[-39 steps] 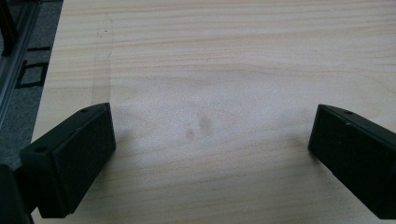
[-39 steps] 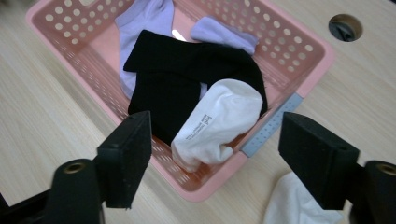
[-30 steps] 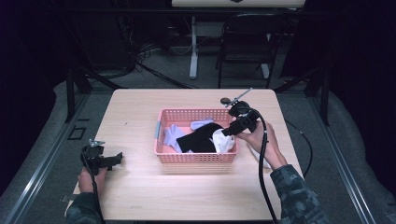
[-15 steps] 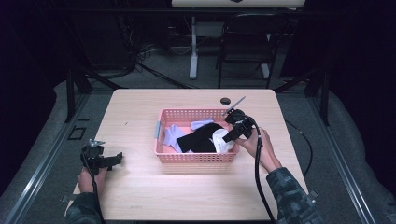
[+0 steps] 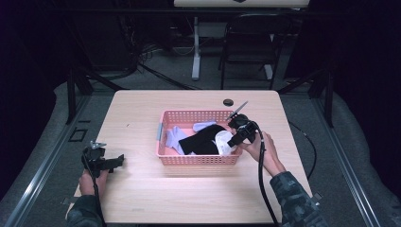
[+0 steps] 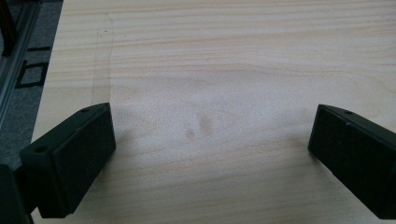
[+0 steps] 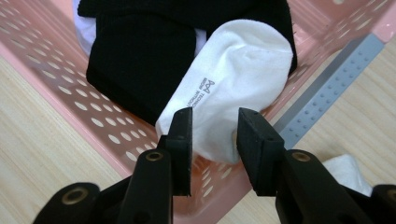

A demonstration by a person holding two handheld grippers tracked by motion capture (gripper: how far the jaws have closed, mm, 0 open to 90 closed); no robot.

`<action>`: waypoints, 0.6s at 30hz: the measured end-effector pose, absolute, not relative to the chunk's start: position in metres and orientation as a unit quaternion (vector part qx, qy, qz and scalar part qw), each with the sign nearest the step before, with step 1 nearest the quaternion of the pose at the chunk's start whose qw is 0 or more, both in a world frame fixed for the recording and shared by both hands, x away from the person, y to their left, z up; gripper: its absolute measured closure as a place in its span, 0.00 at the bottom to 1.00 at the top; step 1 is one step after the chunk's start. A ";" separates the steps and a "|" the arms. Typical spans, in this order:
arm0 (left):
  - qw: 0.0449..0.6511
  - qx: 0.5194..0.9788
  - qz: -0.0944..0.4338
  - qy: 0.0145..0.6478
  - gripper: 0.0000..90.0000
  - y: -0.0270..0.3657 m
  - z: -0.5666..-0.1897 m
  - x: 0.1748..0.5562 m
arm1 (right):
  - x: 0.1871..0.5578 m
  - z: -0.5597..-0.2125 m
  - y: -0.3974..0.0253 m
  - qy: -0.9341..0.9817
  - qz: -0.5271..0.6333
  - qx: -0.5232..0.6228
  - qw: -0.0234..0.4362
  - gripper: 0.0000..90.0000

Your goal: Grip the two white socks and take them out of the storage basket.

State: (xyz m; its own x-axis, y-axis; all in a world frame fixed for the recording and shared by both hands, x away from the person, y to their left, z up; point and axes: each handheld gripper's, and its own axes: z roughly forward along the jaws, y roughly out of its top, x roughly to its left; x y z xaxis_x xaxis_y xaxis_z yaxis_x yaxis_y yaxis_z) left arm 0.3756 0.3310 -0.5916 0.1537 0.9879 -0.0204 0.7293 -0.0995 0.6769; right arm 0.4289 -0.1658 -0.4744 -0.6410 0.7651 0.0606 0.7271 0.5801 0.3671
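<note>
A small round black cap (image 5: 228, 102) lies on the pale wooden table (image 5: 142, 113) behind the basket; a dark folding chair (image 5: 246, 52) stands beyond on grey floor (image 5: 156, 80).

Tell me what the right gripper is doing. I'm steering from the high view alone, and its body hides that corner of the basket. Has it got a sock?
Observer: Not clamped. In the right gripper view, the right gripper has its fingers apart, astride the end of the white sock.
Operator: What lies against that sock?
Observer: A black sock lies beside it and partly beneath it, inside the pink basket.
Operator: And the left gripper, is it holding anything?
Observer: No. In the left gripper view, the left gripper is wide open, with bare table between its fingers.
</note>
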 end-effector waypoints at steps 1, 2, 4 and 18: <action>0.282 0.705 0.229 0.609 0.01 0.331 -0.592 0.376 | 0.429 -0.475 -0.166 0.890 0.175 0.417 0.050 0.75; 0.282 0.705 0.229 0.609 0.01 0.331 -0.592 0.376 | 0.430 -0.476 -0.166 0.890 0.173 0.418 0.050 0.76; 0.282 0.705 0.229 0.609 0.01 0.331 -0.592 0.376 | 0.430 -0.477 -0.165 0.889 0.175 0.420 0.043 0.80; 0.282 0.705 0.229 0.609 0.01 0.331 -0.592 0.376 | 0.425 -0.474 -0.163 0.890 0.187 0.413 0.054 0.98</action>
